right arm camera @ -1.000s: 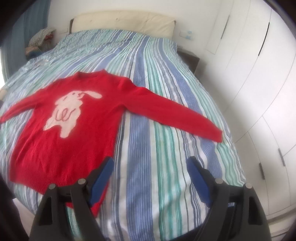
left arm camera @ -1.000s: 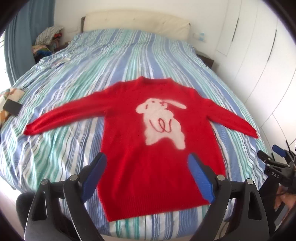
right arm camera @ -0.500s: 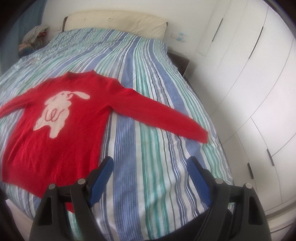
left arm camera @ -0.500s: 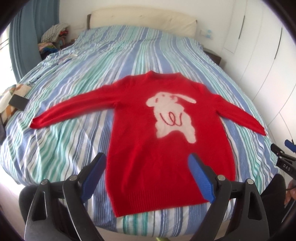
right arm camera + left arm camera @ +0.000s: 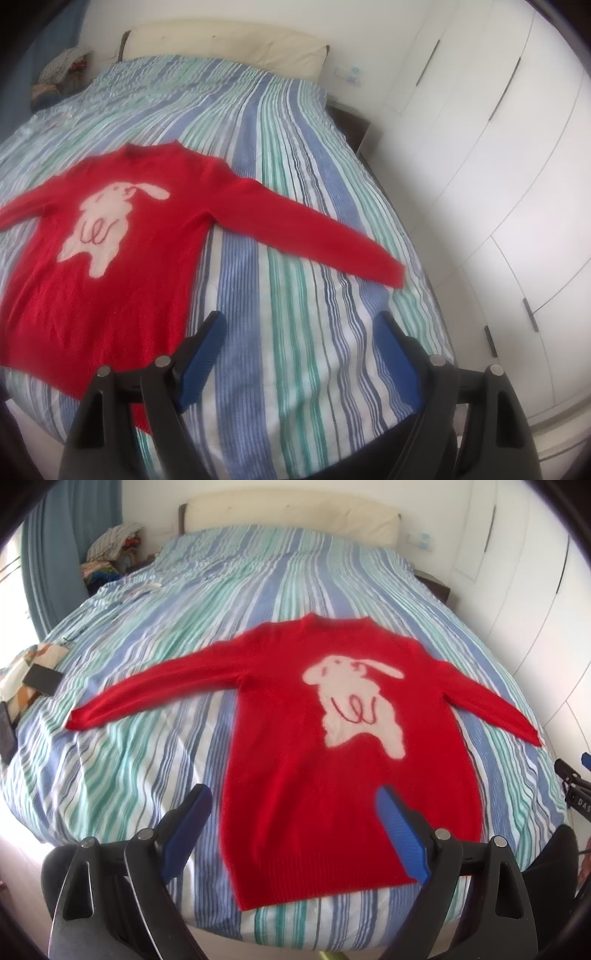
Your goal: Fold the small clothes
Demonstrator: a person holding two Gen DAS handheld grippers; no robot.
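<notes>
- A red knitted sweater (image 5: 332,760) with a white rabbit motif (image 5: 354,705) lies face up and flat on a bed covered by a blue, green and white striped duvet (image 5: 147,738), its neckline toward the cream headboard (image 5: 291,517) and its ribbed hem near the foot edge of the bed.
- Both sleeves are spread outward: the left sleeve (image 5: 159,690) reaches toward the window side, while the right sleeve (image 5: 314,236) stretches toward the white wardrobe doors (image 5: 498,166), its cuff lying close to the bed's edge.
- The left gripper (image 5: 295,808) hangs above the foot of the bed, its blue-padded fingers (image 5: 188,827) spread wide and holding nothing; in the left wrist view one finger sits over the striped duvet just beside the sweater's side edge and the other over the lower body of the garment.
- The right gripper (image 5: 299,332) is likewise released and empty, its blue pads (image 5: 395,362) apart over bare duvet between the sweater's body and the right sleeve; the other pad overlaps the sweater's lower corner in the picture.
- At the left edge of the bed lie a dark phone (image 5: 41,679) on a patterned cloth (image 5: 26,664); a heap of clothes (image 5: 110,554) sits by the blue curtain (image 5: 51,546) near the head of the bed.
- Part of the right gripper shows at the far right of the left wrist view.
</notes>
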